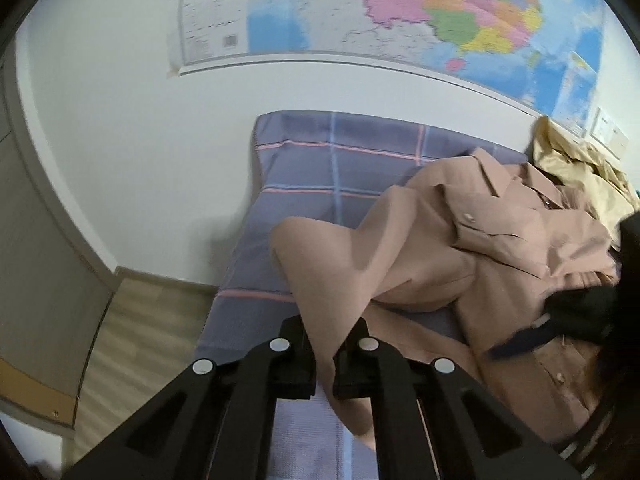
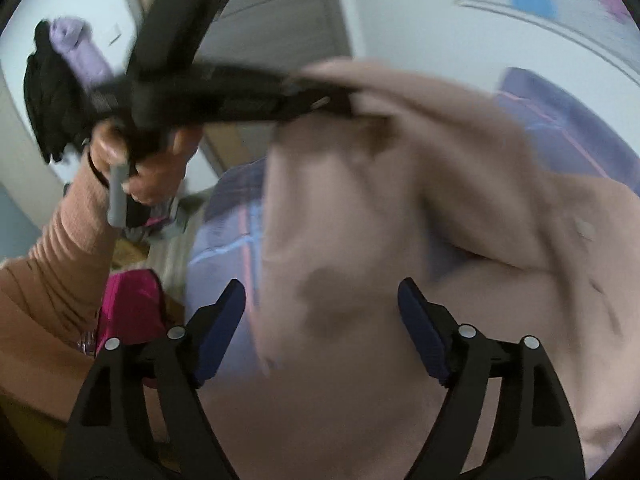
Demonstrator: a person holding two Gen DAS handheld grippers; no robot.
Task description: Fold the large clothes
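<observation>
My left gripper [image 1: 324, 354] is pinched tight on a fold of the coat [image 1: 460, 248], the cloth running up between its fingers and away ahead and to the right over the bed [image 1: 304, 184]. My right gripper [image 2: 320, 320] is spread wide with nothing in it; the coat [image 2: 380, 240] fills the space just ahead of its fingers [image 2: 224, 328] but neither pad presses on it.

What I judge most likely to go wrong: I hold the coat at one point only, so its weight hangs from a small pinch. If I pull further, the cloth may slide out of the left gripper, or the rest may drag and bunch instead of laying flat. The right-wrist view is blurred, so I cannot tell which edge lies before my open right gripper; closing there could catch two layers or a loose fold and set a crooked crease. Beyond the coat, to the right of my left gripper, a yellow garment [image 1: 576, 160] lies heaped against it, and a wide pull could snag that too.

Containers: I see none for certain. Left of my right gripper something pink [image 2: 128, 304] sits low beside the bed; I cannot tell whether it is a bag or what it holds.
</observation>
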